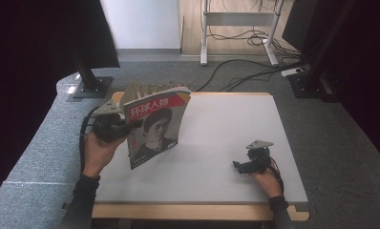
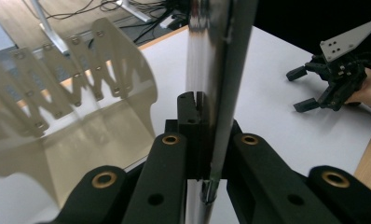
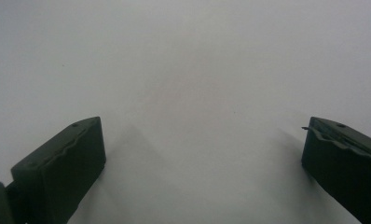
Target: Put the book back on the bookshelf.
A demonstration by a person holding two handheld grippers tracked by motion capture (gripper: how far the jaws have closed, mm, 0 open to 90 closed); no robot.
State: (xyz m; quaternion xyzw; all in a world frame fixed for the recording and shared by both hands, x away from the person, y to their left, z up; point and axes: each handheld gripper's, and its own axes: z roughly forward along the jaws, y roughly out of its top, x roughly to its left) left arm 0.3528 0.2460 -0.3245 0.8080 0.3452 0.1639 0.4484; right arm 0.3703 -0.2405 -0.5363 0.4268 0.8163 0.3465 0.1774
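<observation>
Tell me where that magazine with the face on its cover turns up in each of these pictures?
High view: the magazine stands upright left of centre, clamped at its edge by the left gripper.
Left gripper view: seen edge-on, a shiny vertical band up the middle, pinched between the jaws.
Right gripper view: it looks down on bare white table.
Shared landmark: the white table; also the open right gripper, at upper right in the left gripper view.
</observation>
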